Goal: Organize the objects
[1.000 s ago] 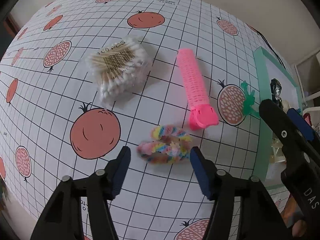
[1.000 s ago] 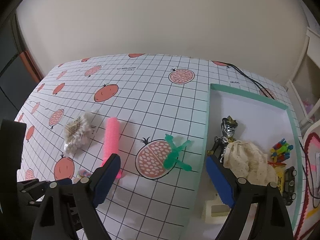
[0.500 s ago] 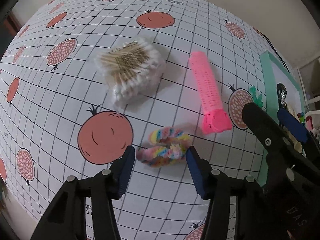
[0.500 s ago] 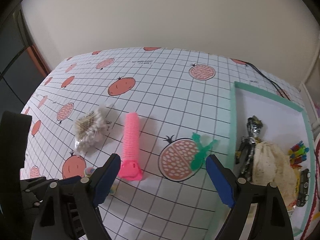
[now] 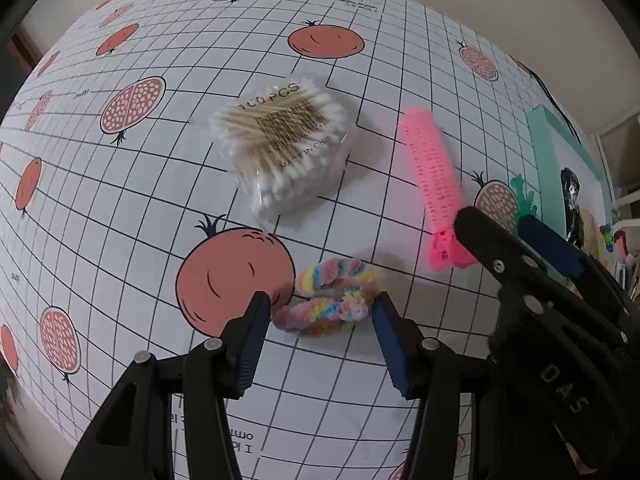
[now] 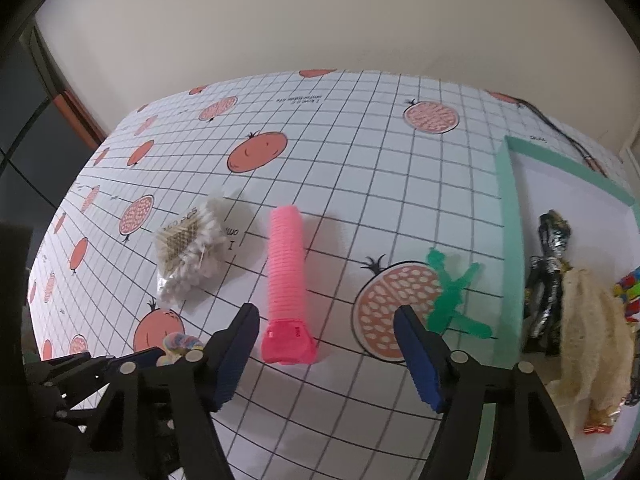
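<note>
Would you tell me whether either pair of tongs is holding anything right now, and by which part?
Nothing is held. The left tongs stand open around the rainbow scrunchie; the right tongs hang open by the pink hair roller.

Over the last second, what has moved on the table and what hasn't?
The left gripper has advanced until its open fingers flank the rainbow fuzzy band; no grip yet. The right gripper swung left, so the pink hair roller now lies between its open fingers. The roller, band, cotton swab pack and green clip lie where they were.
</note>
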